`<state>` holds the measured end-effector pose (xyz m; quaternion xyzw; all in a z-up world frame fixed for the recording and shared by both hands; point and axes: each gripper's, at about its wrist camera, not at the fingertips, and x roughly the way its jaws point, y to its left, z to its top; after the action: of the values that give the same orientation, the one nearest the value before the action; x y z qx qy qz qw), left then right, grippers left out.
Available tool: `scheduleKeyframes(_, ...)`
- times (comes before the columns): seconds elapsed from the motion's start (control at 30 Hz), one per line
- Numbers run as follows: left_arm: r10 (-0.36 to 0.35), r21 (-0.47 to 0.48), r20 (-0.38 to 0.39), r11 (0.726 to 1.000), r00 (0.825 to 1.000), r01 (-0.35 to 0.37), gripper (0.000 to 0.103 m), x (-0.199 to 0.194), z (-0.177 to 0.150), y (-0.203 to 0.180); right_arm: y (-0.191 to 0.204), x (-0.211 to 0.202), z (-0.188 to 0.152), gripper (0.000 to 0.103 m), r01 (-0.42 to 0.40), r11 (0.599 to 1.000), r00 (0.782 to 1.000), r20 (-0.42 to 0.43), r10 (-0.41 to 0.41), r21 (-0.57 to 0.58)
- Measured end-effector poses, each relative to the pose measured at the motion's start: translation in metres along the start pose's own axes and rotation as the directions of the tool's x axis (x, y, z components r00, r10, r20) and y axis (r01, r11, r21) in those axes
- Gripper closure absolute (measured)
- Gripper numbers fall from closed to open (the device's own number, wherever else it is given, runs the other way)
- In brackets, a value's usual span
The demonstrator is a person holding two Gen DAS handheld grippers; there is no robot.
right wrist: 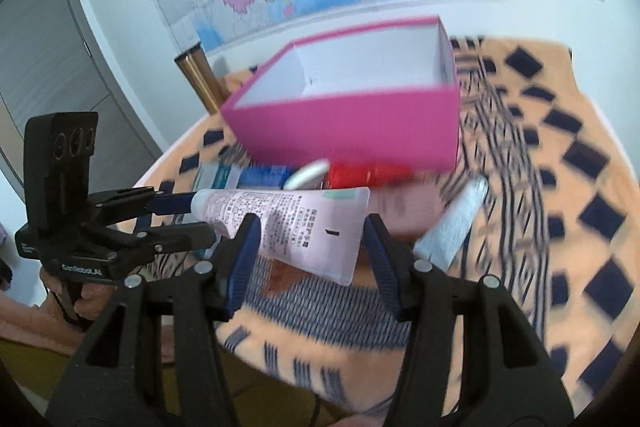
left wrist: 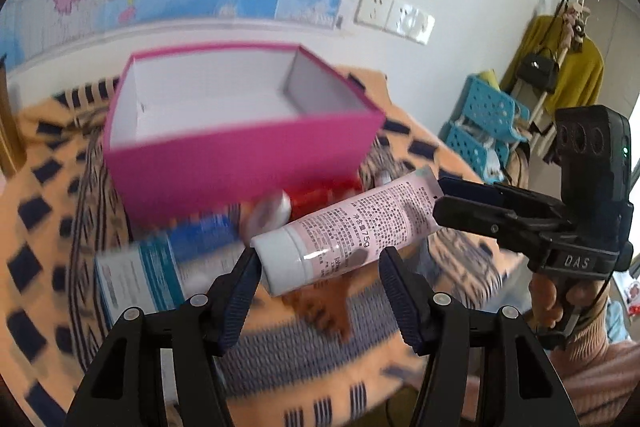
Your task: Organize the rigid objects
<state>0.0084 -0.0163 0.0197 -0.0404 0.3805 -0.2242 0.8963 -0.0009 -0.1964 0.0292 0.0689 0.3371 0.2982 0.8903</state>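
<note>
A: Any writing to read?

B: "75g" on the tube (left wrist: 344,235), among rows of tiny print I can't read. "DAS" on the right gripper (left wrist: 438,203), "GenRoboLAI" on the left gripper (right wrist: 200,215).

A: Largest thing first?

B: The pink box (left wrist: 240,163), open, white inside, at frame centre on the patterned cloth (left wrist: 312,347).

A: The tube?

B: Pale pink, white cap, mid-frame below the box. In the left view its long axis slants, cap lower left, crimped end upper right.

A: Jaws?

B: Both about half open, each closed on it: left on the cap end, right on the crimp.
</note>
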Motion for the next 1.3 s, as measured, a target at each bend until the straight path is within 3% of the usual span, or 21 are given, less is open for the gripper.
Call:
scheduleKeyframes(0.27, 0.047, 0.016, 0.056, 0.999, 0.997, -0.048, 0.041, 0.021, 0.065, 0.006, -0.020, 0.008, 0.059, 0.047, 0.043, 0.998, 0.996, 0.082, -0.040, -0.036)
scheduleKeyframes(0.53, 0.066, -0.008, 0.012, 0.998, 0.998, -0.066, 0.041, 0.061, 0.095, 0.020, -0.055, 0.036, 0.096, 0.047, 0.068, 0.998, 0.995, 0.078, -0.069, 0.004)
scheduleKeyframes(0.9, 0.065, -0.054, -0.091, 0.996, 0.994, -0.070, 0.041, 0.107, 0.102, 0.039, -0.090, 0.078, 0.106, 0.047, 0.091, 0.993, 0.996, -0.019, -0.089, 0.074)
scheduleKeyframes(1.3, 0.049, -0.074, -0.062, 0.996, 0.997, -0.053, 0.041, 0.095, 0.095, 0.051, -0.086, 0.080, 0.104, 0.047, 0.113, 0.992, 0.994, -0.018, -0.112, 0.051)
